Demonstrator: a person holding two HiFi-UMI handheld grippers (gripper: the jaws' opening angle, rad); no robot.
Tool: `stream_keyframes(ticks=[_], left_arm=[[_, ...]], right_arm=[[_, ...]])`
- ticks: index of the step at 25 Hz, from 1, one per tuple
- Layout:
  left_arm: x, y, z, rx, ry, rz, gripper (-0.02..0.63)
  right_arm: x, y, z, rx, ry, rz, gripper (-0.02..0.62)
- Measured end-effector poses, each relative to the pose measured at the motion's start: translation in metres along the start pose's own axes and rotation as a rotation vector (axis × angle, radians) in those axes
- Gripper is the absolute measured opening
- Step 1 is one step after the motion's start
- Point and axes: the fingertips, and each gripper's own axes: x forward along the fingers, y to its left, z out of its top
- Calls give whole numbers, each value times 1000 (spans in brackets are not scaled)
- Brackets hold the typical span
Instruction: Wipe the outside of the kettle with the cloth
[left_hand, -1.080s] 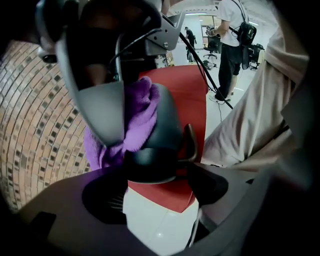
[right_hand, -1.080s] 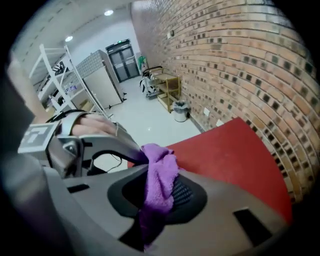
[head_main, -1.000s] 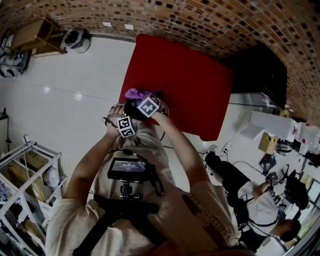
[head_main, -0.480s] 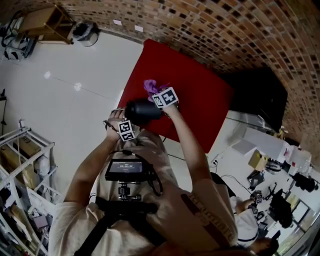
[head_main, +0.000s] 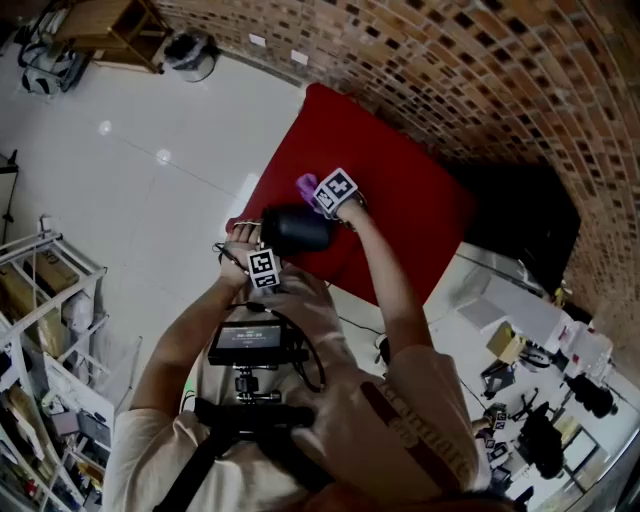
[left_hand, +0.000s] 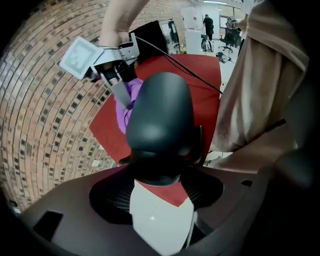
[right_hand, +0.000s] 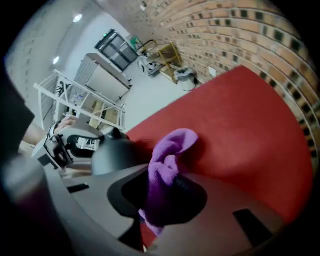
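Note:
A dark kettle (head_main: 295, 230) stands at the near edge of the red table (head_main: 400, 200). In the left gripper view the kettle (left_hand: 160, 120) fills the middle, with its handle (left_hand: 198, 145) to the right. My left gripper (left_hand: 159, 187) has just been closing, and its jaws now meet the kettle's narrow lower part on both sides. My right gripper (right_hand: 165, 195) is shut on a purple cloth (right_hand: 170, 150), which hangs just beyond the kettle (right_hand: 112, 150). From the head view the cloth (head_main: 306, 184) peeks out beside the right gripper's marker cube (head_main: 337, 190).
A brick wall (head_main: 480, 80) runs behind the table, with a black cabinet (head_main: 520, 215) to its right. A wooden shelf (head_main: 110, 25) stands far left and a metal rack (head_main: 40, 300) near left on the white floor. A black cable (left_hand: 185, 65) crosses the table.
The right gripper has dropped with the cloth to the kettle's far side, so less of the cloth shows. The kettle has come into plain view. The left gripper has stayed by the kettle.

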Motion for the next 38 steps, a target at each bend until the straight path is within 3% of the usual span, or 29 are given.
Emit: stream_keyframes(ticks=[3, 5, 8, 11, 14, 17, 20, 25, 30, 34, 36, 38], left_arm=[[0, 3, 0, 16, 6, 9, 285], [-1, 2, -2, 3, 2, 3, 285], [-2, 3, -3, 4, 1, 5, 284], [-2, 0, -5, 9, 28, 1, 284], [-1, 1, -6, 5, 70, 0, 284], [0, 3, -9, 41, 121, 10, 284], [3, 2, -13, 38, 152, 5, 284], [8, 6, -27, 30, 216, -4, 276], [5, 8, -25, 46, 228, -3, 276], [3, 8, -19, 123, 241, 11, 275], [3, 9, -15, 159, 250, 17, 276], [1, 9, -11, 184, 251, 22, 281]], right_arm=[[-14, -60, -60, 140, 34, -69, 81], [-29, -73, -63, 178, -16, -100, 81], [-48, -56, -2, 132, -195, -86, 81], [-41, 14, 76, -2, -303, 88, 81], [-8, 73, 106, -100, -215, 242, 82], [29, 63, 83, -108, -49, 226, 83], [30, 14, 44, 84, -49, 230, 83], [-7, -42, -29, 477, -334, 346, 82], [2, -7, -92, 584, -553, 376, 83], [19, 38, -126, 744, -645, 492, 81], [20, 44, -137, 753, -649, 509, 81], [8, 39, -136, 734, -700, 468, 83]])
